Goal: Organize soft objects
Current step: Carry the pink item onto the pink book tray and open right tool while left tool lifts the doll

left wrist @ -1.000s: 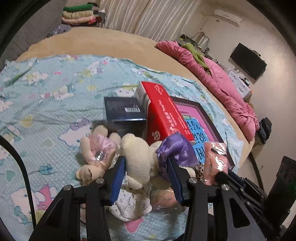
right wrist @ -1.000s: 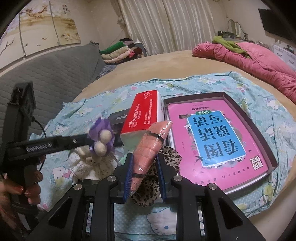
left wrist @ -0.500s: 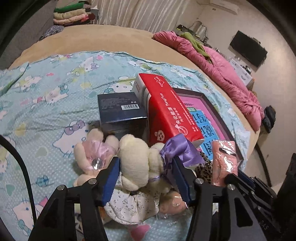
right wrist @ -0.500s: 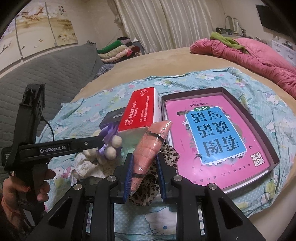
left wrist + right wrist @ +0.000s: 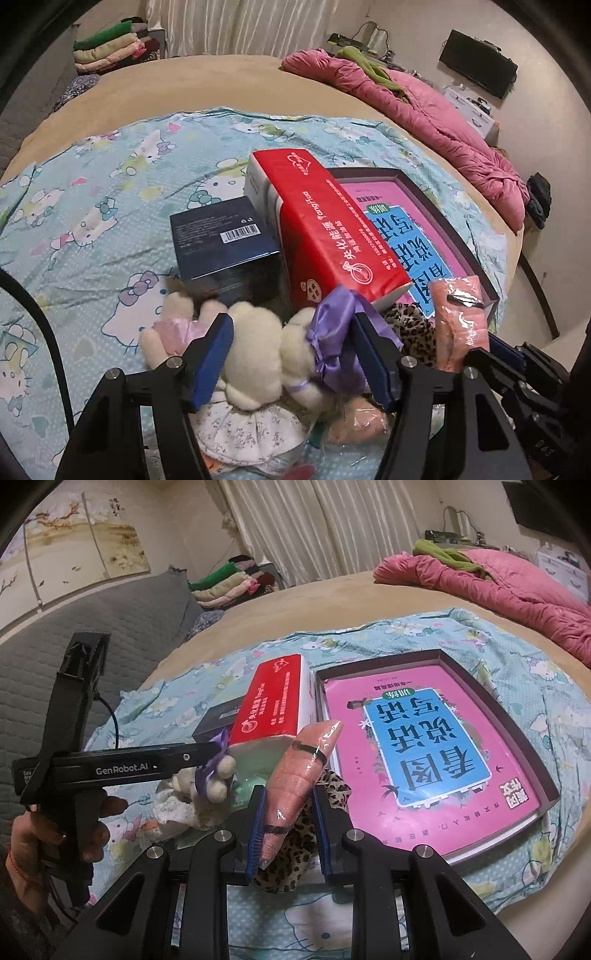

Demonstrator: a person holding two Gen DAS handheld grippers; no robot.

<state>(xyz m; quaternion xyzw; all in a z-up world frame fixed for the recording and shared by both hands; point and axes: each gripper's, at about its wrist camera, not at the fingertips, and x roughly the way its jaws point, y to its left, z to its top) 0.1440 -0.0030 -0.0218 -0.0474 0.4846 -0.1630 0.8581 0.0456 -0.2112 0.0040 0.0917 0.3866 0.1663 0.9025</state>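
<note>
A cream plush toy (image 5: 258,350) with a purple bow (image 5: 332,325) sits between the pads of my left gripper (image 5: 291,354). Its jaws are opening, and both pads still touch the toy. The toy hangs low over a pile of soft things: a second plush with pink trim (image 5: 173,325), a white floral cloth (image 5: 251,428) and a leopard-print cloth (image 5: 410,325). My right gripper (image 5: 288,801) is shut on a salmon-pink cloth packet in clear wrap (image 5: 303,771), held upright over the leopard-print cloth (image 5: 332,790). In the right wrist view a hand holds the left gripper (image 5: 214,753).
A red tissue pack (image 5: 325,236) and a dark blue box (image 5: 221,236) stand just behind the pile. A dark box tray (image 5: 495,701) holding a pink book lies to the right. All rest on a cartoon-print sheet (image 5: 92,184); a pink quilt (image 5: 424,107) lies at the far right.
The left gripper has come down toward the pile with the plush toy, and its jaws have widened. The right gripper and its pink packet have stayed put.
</note>
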